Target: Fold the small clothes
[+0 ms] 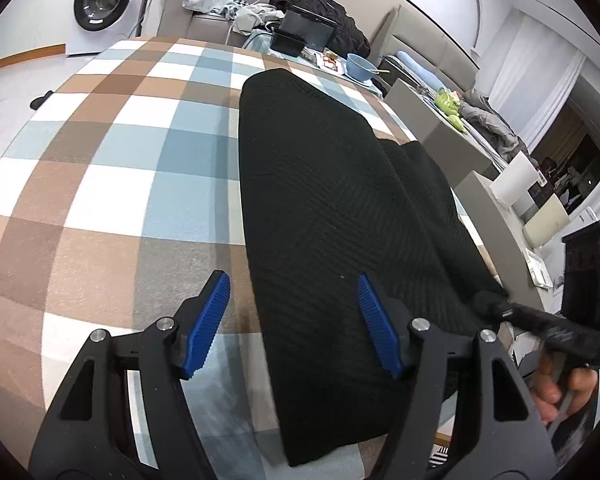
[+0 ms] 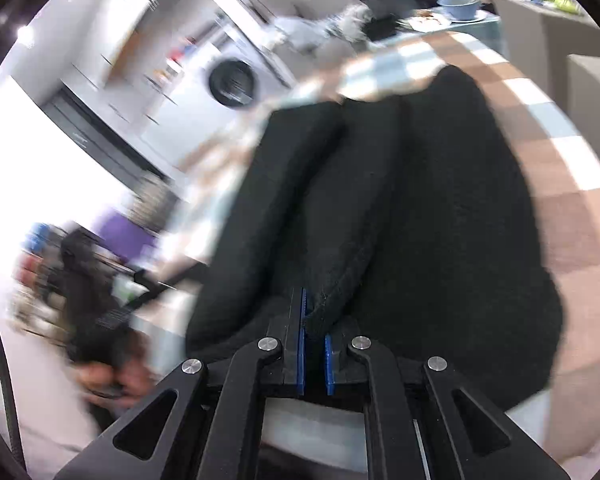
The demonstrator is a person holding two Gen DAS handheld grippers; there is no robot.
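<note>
One black ribbed garment (image 1: 340, 200), folded lengthwise, on checked cloth (image 1: 120, 160).

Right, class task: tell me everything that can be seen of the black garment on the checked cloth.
The black garment is a ribbed knit, dark and matte. It lies lengthwise on the checked cloth, partly folded, with a thick rolled fold running along it. The right gripper is shut on a hemmed edge at its near end. The left gripper is open, one finger over the fabric, the other over the cloth.
</note>
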